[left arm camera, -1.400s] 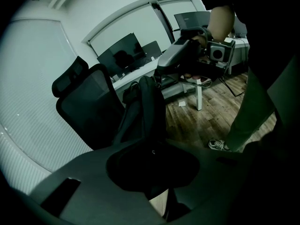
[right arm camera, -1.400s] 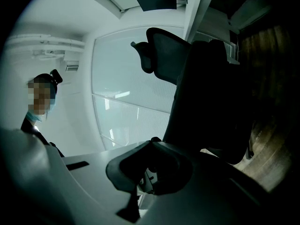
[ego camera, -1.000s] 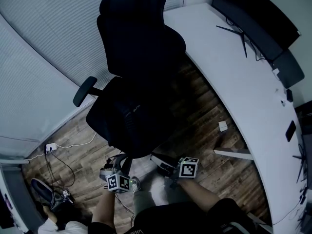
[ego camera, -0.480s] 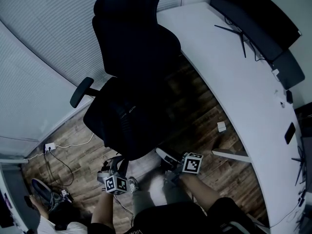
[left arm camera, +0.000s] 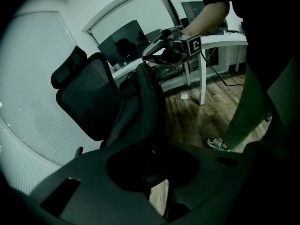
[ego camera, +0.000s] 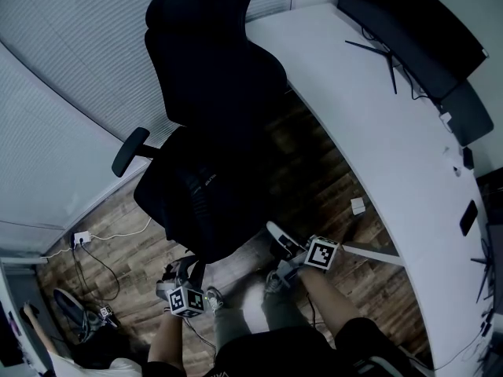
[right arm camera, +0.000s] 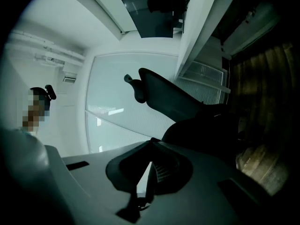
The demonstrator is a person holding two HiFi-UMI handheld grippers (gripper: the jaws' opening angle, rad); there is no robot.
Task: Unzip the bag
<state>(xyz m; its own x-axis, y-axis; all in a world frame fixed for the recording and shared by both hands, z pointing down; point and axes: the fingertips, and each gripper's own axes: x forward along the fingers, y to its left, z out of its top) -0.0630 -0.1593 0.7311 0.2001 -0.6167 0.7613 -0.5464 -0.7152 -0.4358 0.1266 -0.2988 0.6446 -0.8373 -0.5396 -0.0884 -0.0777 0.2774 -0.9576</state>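
A black bag point(ego camera: 206, 199) stands on the seat of a black office chair point(ego camera: 212, 61) and leans against its back. At the seat's front edge my left gripper point(ego camera: 189, 264) has its jaws nearly together, with the bag's dark lower part point(left arm camera: 143, 102) running down between them point(left arm camera: 152, 153). My right gripper point(ego camera: 271, 230) is at the seat's right side. The left gripper view shows it point(left arm camera: 149, 54) level with the bag's top. Its jaws point(right arm camera: 151, 146) are shut. I see nothing between its pads, and whether they pinch the zip pull is hidden.
A long white desk point(ego camera: 377, 116) curves along the right, with a monitor point(ego camera: 409, 22) and a white leg point(ego camera: 376, 247). A small white box point(ego camera: 358, 205) lies on the wood floor. Cables and a socket point(ego camera: 81, 236) lie at the left. My own shoe point(left arm camera: 218, 143) stands near the chair.
My right gripper has slid to the right and slightly up in the head view. The chair and bag have shifted a little left. The left gripper has stayed put.
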